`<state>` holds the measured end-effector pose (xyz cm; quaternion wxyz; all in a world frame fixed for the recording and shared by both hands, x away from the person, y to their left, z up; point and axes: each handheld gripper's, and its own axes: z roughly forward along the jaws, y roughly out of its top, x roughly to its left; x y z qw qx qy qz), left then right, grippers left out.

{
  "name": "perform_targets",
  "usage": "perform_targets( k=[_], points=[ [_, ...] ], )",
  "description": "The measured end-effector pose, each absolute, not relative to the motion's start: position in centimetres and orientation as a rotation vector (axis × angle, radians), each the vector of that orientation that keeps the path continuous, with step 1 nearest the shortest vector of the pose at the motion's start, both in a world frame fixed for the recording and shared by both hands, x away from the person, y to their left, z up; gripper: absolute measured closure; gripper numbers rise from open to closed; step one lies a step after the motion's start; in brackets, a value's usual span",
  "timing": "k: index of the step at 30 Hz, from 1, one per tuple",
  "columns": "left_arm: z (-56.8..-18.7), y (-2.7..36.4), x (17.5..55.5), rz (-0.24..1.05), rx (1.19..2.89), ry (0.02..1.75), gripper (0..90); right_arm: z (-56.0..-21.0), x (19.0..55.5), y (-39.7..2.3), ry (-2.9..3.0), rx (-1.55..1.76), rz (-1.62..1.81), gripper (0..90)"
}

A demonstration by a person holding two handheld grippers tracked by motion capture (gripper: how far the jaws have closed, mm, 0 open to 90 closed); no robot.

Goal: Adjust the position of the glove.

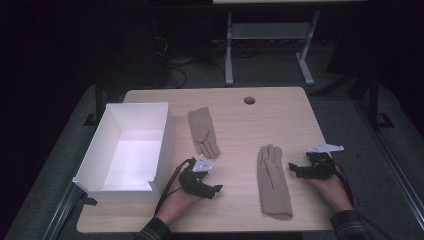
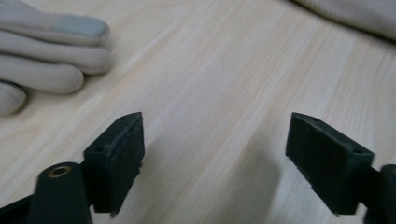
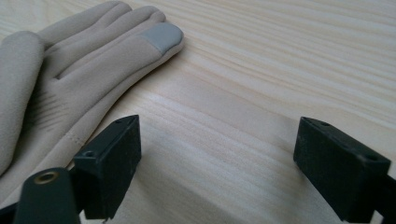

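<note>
Two beige gloves lie flat on the wooden table (image 1: 240, 120). One glove (image 1: 203, 131) is near the middle, the other glove (image 1: 272, 182) nearer the front. My left gripper (image 1: 216, 189) rests low between them, pointing right. Its jaws are open over bare wood (image 2: 215, 154), with the first glove's fingers (image 2: 46, 51) off to the upper left. My right gripper (image 1: 292, 167) sits just right of the front glove, pointing left. It is open too (image 3: 217, 158), and that glove (image 3: 70, 79), with a grey fingertip patch, lies beside its left jaw.
An open white box (image 1: 131, 150) stands at the table's left side, close to my left hand. A round cable hole (image 1: 249, 100) is near the far edge. A metal frame (image 1: 270, 35) stands on the floor beyond the table.
</note>
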<state>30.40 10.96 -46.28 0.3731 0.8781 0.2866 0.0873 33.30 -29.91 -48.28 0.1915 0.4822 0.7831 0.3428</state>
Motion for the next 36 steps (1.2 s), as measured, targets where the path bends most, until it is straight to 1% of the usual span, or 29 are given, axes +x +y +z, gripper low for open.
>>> perform_targets(
  k=[1,4,6,7,8,9,12,13,14,16,19,27,36],
  points=[
    [-46.0,10.9,30.4,0.222,2.242,0.74,23.0,-48.3,33.3,-29.9,2.198,1.355,0.963,14.2],
    [-45.2,10.9,30.8,0.234,2.236,0.753,30.6,-48.3,33.3,-29.9,2.201,1.349,0.96,14.1],
    [-44.7,11.1,31.1,0.265,2.219,0.772,39.9,-48.3,33.3,-29.9,2.203,1.357,0.959,14.1],
    [-44.7,11.1,31.1,0.265,2.219,0.772,42.9,-48.3,33.3,-29.9,2.203,1.357,0.959,14.1],
    [-44.4,11.3,31.4,0.269,2.202,0.778,42.9,-48.3,33.3,-29.9,2.203,1.359,0.958,14.0],
    [-44.0,11.4,31.7,0.305,2.194,0.788,52.8,-48.3,33.3,-29.9,2.203,1.358,0.958,13.9],
    [-43.6,11.7,32.2,0.311,2.175,0.812,66.4,-48.3,33.3,-29.9,2.203,1.359,0.957,13.9],
    [-43.5,11.8,32.5,0.314,2.171,0.828,66.4,-48.3,33.3,-29.9,2.203,1.359,0.957,13.9],
    [-43.1,12.1,33.2,0.326,2.161,0.859,76.6,-48.3,33.3,-29.9,2.203,1.358,0.958,13.9],
    [-42.8,12.3,33.9,0.352,2.141,0.885,84.2,-48.3,33.3,-29.9,2.202,1.358,0.958,13.9],
    [-42.7,12.4,35.0,0.372,2.114,0.916,89.6,-48.3,33.3,-29.9,2.199,1.361,0.958,13.9],
    [-42.8,11.2,37.7,0.441,2.109,0.986,89.7,-48.3,33.3,-29.9,2.199,1.361,0.958,13.9],
    [-43.8,10.5,41.7,0.443,2.12,1.029,89.7,-48.3,33.3,-29.9,2.199,1.361,0.958,13.9]
  ],
)
